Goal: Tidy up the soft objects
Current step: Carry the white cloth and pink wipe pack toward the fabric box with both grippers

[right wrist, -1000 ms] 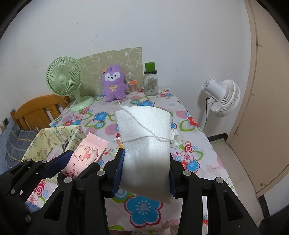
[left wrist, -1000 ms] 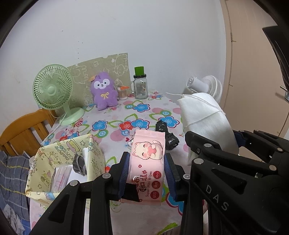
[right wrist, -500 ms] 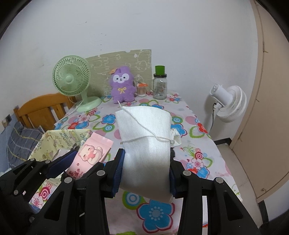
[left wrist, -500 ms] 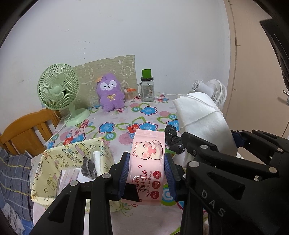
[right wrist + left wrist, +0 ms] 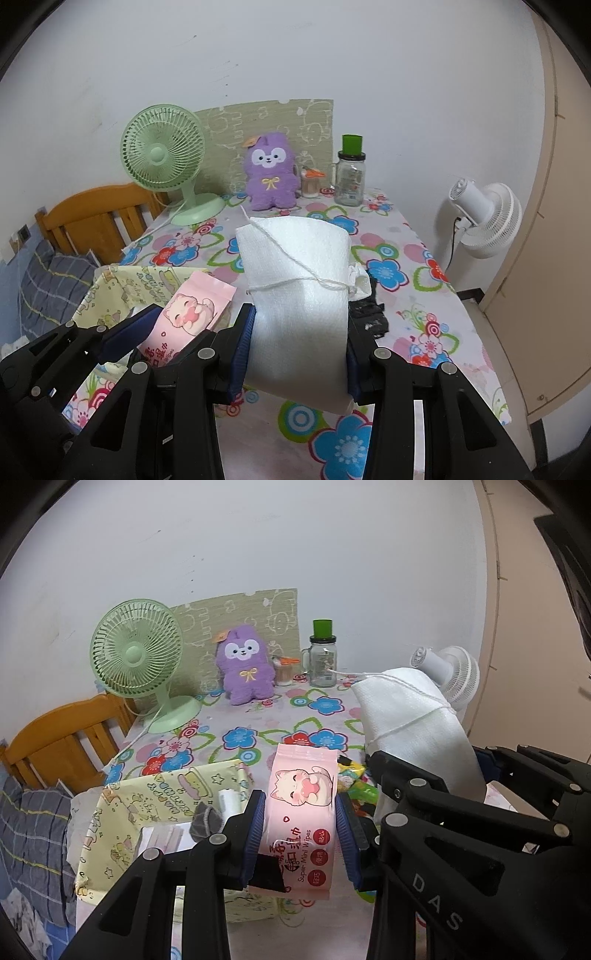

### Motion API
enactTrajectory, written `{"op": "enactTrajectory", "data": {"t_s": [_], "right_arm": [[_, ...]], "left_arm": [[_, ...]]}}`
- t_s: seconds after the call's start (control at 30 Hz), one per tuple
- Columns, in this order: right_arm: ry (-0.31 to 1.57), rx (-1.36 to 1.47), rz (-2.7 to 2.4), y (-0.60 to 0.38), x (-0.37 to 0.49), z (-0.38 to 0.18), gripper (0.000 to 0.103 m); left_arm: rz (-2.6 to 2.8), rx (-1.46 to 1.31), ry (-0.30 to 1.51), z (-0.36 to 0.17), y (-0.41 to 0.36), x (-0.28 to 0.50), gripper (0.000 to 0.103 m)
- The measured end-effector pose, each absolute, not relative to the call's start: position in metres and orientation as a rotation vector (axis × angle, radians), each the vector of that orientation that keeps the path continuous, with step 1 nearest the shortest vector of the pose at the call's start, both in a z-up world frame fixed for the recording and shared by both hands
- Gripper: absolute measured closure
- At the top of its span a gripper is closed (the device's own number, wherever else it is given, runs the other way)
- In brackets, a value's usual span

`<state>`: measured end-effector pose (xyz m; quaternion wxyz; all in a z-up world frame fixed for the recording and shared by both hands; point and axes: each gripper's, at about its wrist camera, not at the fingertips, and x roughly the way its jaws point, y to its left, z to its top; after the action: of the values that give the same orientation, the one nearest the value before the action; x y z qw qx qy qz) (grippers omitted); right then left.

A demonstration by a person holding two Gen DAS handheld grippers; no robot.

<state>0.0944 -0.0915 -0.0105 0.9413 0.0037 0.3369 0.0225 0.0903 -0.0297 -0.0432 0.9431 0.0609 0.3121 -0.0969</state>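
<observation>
Here the left claw point(image 5: 300, 825) clamps a pink pack of wipes point(image 5: 301, 812) between its blue pads, the pack standing up out of the jaws above the flowered surface point(image 5: 258, 734). Just to its right, the right claw point(image 5: 297, 345) grips a white cloth bundle point(image 5: 299, 280) tied with string. A yellow fabric bin point(image 5: 147, 812) sits just left of the left claw, below it. Beyond both claws, by the wall, stand a purple plush toy point(image 5: 271, 171), a green fan point(image 5: 162, 155) and a glass jar point(image 5: 349, 177).
</observation>
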Motion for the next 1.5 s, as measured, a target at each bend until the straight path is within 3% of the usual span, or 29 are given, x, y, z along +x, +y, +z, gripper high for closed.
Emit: {"op": "enactTrajectory", "data": {"t_s": [1.5], "right_arm": [[0.749,-0.038,0.258,0.015,0.147,-0.045,0.058]], "left_arm": [[-0.035,0.080,0.703,-0.076,0.075,0.133,0.064]]}}
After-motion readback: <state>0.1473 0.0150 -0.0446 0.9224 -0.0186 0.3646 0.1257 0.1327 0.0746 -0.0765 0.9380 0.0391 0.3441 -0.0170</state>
